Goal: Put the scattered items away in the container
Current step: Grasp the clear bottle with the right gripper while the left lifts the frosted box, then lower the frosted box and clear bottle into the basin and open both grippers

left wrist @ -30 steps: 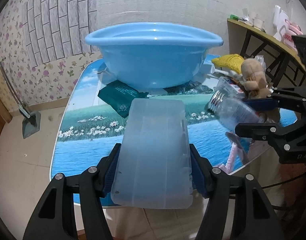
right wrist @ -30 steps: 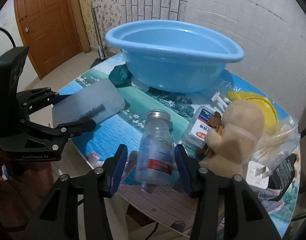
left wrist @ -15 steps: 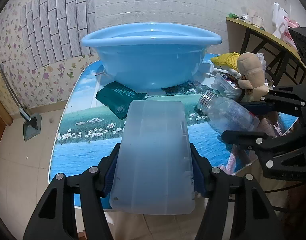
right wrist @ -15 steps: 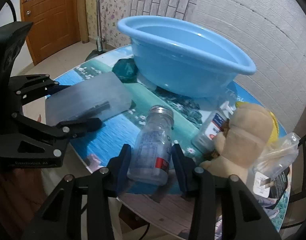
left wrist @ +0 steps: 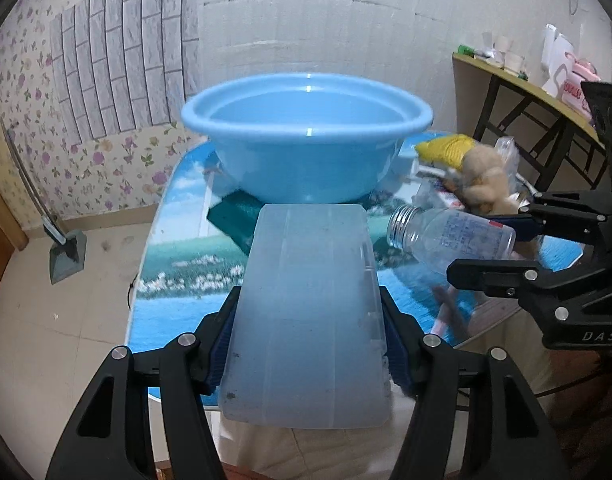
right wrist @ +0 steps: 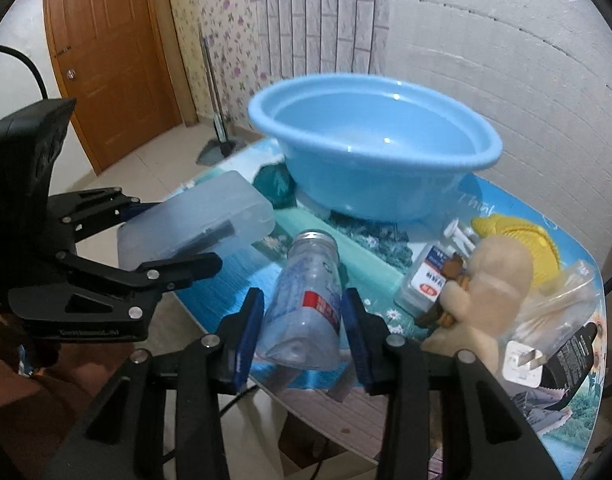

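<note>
A light blue basin (left wrist: 306, 136) stands at the far side of the table; it also shows in the right wrist view (right wrist: 373, 148). My left gripper (left wrist: 306, 344) is shut on a frosted plastic box (left wrist: 306, 280) and holds it above the table's near edge, in front of the basin. My right gripper (right wrist: 302, 320) is shut on a clear plastic bottle (right wrist: 306, 292) with a silver threaded neck, held tilted over the table. The bottle (left wrist: 449, 234) shows right of the box in the left wrist view. The box (right wrist: 198, 216) shows at left in the right wrist view.
On the table (right wrist: 345, 408) lie a dark green packet (left wrist: 234, 212), a tan plush toy (right wrist: 493, 280), a yellow knitted item (right wrist: 521, 240), a small white medicine bottle (right wrist: 429, 276), a clear bag (right wrist: 561, 304) and a white plug (right wrist: 521, 364). A dustpan (left wrist: 66, 256) stands on the floor.
Both grippers have risen with their loads; the basin's inside now shows from above. The bottle has lifted off the table and tilted.
</note>
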Demonstrator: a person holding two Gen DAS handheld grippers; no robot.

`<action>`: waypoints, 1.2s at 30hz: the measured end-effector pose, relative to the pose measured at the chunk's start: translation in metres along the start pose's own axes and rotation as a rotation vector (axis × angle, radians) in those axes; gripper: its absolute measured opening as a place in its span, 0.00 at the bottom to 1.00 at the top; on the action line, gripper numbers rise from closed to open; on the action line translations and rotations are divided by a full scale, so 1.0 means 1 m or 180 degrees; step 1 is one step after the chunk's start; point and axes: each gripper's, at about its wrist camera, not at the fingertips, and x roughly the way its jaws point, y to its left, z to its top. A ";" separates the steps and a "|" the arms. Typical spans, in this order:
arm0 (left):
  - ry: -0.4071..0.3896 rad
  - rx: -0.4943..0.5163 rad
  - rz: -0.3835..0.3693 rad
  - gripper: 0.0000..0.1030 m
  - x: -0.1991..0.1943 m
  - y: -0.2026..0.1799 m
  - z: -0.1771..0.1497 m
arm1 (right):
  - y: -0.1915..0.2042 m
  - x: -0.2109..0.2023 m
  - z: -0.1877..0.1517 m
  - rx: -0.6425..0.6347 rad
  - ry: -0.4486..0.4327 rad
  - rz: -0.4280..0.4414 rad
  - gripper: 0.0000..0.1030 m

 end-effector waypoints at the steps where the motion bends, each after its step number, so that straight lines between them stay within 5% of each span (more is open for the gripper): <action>1: -0.0035 -0.0009 -0.0016 0.60 -0.005 0.000 0.003 | 0.000 -0.003 0.001 0.0008 -0.0022 0.0008 0.38; 15: -0.0343 -0.0089 -0.0059 0.60 -0.043 -0.006 0.031 | -0.004 -0.049 0.011 0.0079 -0.0541 0.0138 0.38; 36: -0.0449 -0.0056 -0.0100 0.60 -0.024 0.003 0.107 | -0.036 -0.032 0.075 0.0183 -0.0608 0.0131 0.36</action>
